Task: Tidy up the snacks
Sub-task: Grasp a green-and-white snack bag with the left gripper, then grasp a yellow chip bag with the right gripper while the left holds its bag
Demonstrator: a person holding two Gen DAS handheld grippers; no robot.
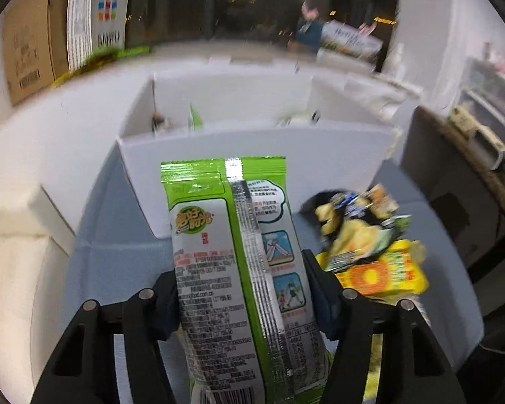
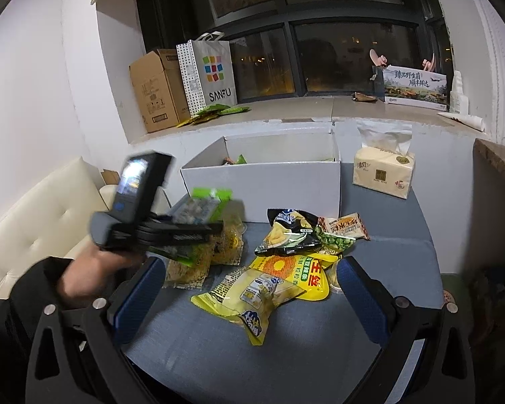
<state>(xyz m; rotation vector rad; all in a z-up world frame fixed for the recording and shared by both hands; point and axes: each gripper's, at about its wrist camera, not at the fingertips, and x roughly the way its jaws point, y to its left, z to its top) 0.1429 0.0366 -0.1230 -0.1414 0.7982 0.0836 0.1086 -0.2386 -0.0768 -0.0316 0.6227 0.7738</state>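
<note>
Left and right grippers over the snack table, white box ahead.

Beyond both grippers stands the white box (image 2: 262, 181), its near wall facing them. The left gripper (image 1: 242, 289) pinches a green snack packet (image 1: 232, 269) just short of that wall. The right gripper (image 2: 249, 289) hangs spread wide, holding nothing, with the loose snack pile (image 2: 286, 259) lying between and just ahead of its fingers; bare blue tabletop (image 2: 219, 353) lies nearer.

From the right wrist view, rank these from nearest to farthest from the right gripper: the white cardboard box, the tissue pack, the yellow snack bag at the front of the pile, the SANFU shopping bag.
1. Yellow snack bag: between the open fingers of the right gripper, on the blue table.
2. White cardboard box: beyond the pile, centre.
3. Tissue pack: far right, slightly behind the box front.
4. SANFU shopping bag: on the window ledge, left.
</note>
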